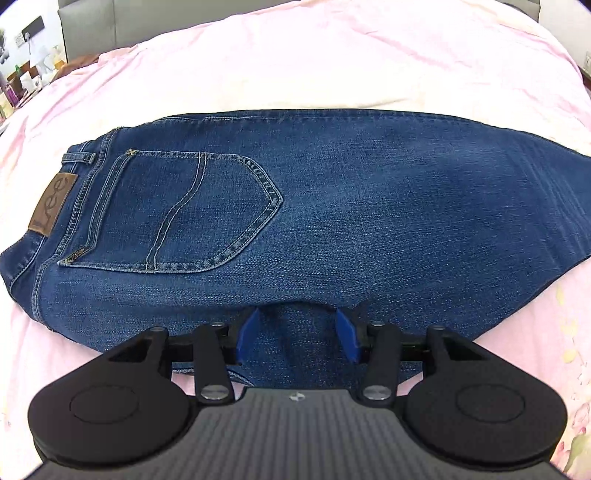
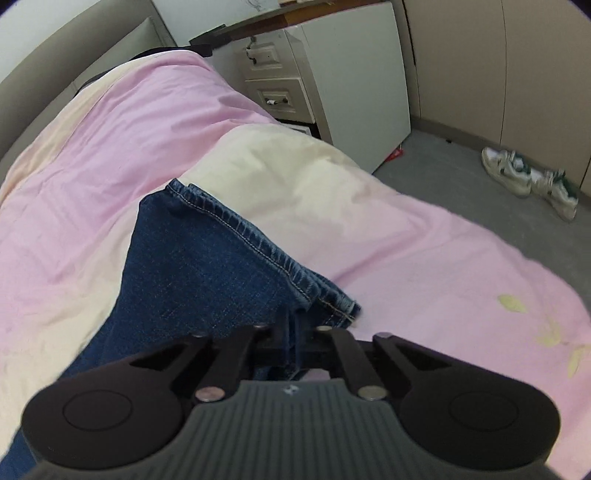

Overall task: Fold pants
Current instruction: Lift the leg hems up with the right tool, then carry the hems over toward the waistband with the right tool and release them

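Blue jeans [image 1: 295, 203] lie flat across the pink bed cover [image 1: 295, 55], folded leg on leg, with the back pocket [image 1: 177, 210] and the brown leather patch [image 1: 51, 203] at the left. My left gripper [image 1: 299, 332] stands open over the jeans' near edge, its blue pads [image 1: 251, 330] apart with flat denim between them. In the right wrist view the leg end [image 2: 207, 266] of the jeans runs up to the stitched hem [image 2: 258, 243]. My right gripper [image 2: 291, 332] is shut on a fold of denim at the near corner of that hem.
The bed's right edge drops to a grey floor [image 2: 461, 177] where a pair of white sneakers [image 2: 532, 177] lies. A white drawer cabinet [image 2: 273, 85] stands beside the bed. A grey headboard [image 1: 110, 26] is at the back, and a cluttered shelf [image 1: 22, 74] at far left.
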A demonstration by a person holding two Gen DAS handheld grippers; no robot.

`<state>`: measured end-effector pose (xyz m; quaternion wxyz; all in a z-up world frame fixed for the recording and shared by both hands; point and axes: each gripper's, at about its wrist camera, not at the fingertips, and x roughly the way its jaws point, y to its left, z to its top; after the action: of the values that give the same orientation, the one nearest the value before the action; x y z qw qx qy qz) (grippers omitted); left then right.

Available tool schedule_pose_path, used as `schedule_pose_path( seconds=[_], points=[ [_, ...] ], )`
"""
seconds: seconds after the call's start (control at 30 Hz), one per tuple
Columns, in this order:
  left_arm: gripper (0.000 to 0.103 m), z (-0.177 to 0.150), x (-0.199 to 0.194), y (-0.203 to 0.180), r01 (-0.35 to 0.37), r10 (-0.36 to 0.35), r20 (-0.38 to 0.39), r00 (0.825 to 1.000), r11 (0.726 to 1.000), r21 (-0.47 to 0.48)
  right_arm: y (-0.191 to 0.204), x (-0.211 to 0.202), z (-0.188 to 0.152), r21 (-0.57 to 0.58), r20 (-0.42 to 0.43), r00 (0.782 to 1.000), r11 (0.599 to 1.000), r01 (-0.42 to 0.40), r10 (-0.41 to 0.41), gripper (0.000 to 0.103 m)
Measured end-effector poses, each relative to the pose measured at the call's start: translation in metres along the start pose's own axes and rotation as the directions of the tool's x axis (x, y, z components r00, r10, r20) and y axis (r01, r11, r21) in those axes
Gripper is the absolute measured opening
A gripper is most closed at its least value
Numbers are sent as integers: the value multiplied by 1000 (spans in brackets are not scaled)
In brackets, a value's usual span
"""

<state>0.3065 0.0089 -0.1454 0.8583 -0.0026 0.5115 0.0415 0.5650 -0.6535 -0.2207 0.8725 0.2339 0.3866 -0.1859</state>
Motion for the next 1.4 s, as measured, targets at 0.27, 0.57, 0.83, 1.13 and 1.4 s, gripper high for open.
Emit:
schedule_pose_path(
  seconds=[0.27, 0.57, 0.83, 1.13, 1.4],
  points=[
    [56, 4, -1, -11, -57, 57, 3, 998, 998, 41, -12, 1, -5, -38, -18, 1000, 999, 18, -19, 1],
    [56, 20, -32, -58, 94, -109, 106, 988, 985, 142, -56, -6, -14, 192, 4, 984, 965, -177, 179, 59],
    [55, 57, -7, -146, 217, -268, 117, 956, 920, 327, -63, 22, -21, 298, 21, 973, 928, -225, 229, 39],
    [45, 66, 23, -235, 261, -371, 104, 923, 801, 539, -64, 29, -28, 287, 110, 948, 903, -319, 300, 16],
    [40, 66, 66, -253, 272, -325, 14, 946, 816, 510, -49, -34, 8, 174, 153, 918, 904, -390, 366, 8]
  ],
)
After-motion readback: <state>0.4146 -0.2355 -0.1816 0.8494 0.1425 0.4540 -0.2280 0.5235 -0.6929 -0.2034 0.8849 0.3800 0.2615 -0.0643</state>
